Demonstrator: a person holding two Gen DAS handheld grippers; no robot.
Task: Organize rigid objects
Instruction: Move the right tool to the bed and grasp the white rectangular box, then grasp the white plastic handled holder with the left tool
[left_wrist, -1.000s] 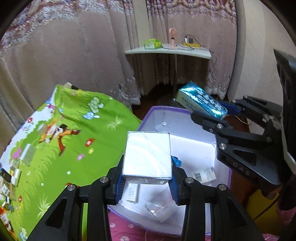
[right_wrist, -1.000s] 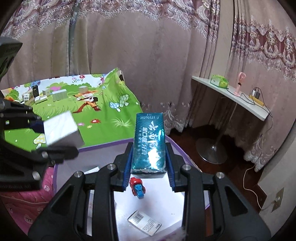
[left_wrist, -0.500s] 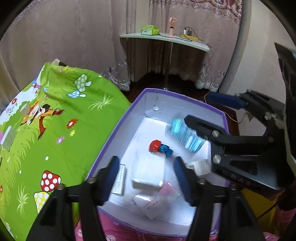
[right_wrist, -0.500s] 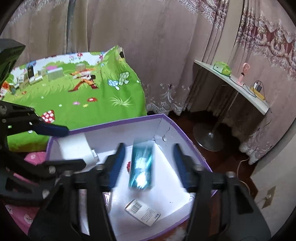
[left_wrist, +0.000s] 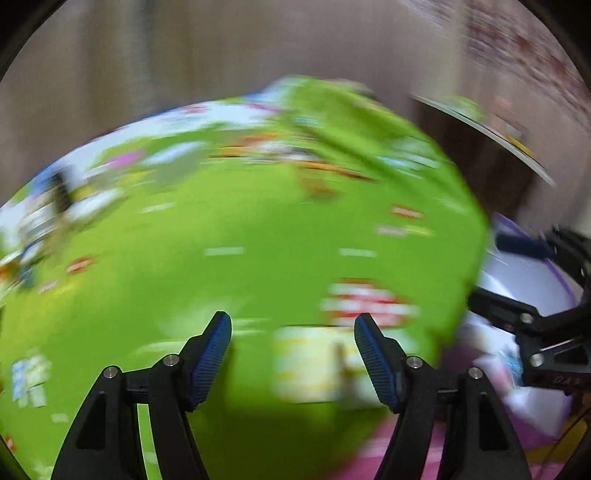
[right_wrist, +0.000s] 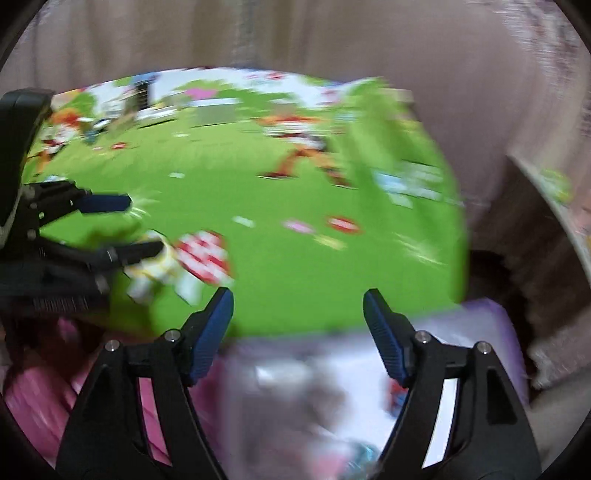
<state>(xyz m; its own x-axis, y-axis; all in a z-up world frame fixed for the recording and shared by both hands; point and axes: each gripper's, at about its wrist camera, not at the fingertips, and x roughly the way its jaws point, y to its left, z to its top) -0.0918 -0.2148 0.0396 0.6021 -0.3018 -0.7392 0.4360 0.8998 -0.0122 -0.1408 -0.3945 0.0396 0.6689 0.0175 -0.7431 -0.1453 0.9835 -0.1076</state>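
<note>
A: Start close in. What are the two grippers doing?

B: The left gripper (left_wrist: 291, 328) has its jaws spread, and they have just been opening; nothing sits between the blue ribbed pads (left_wrist: 210, 358), only green cloth behind. The right gripper (right_wrist: 297, 306) is the same: jaws wide, just been opening, nothing between them.

A: Where are the task's things, then?

B: Under the right gripper lies the purple-walled box (right_wrist: 491, 314) with a white floor. Inside it I can make out smeared shapes only: a red and blue bit (right_wrist: 397, 397) by the right-hand finger and a teal patch (right_wrist: 364, 452) at the bottom edge. Which object is which I cannot tell through the blur. In the left wrist view the box (left_wrist: 528, 273) shows at the right edge, with the right gripper (left_wrist: 524, 277) across it.

A: And beyond that?

B: A green cartoon cloth (right_wrist: 295, 206) fills the middle, with a red and white mushroom print (right_wrist: 205, 256) near the left gripper (right_wrist: 140, 225), which comes in from the left of that view. Pink bedding (right_wrist: 37, 398) is at the lower left. At the cloth's far edge stand small boxes (right_wrist: 214, 109), too blurred to count.

A: Any writing or brands?

B: The right gripper's black frame carries faint letters, unreadable here. Nothing else is legible. Farthest back hang brownish curtains (right_wrist: 332, 33), with a pale shelf (left_wrist: 484, 131) at the right
</note>
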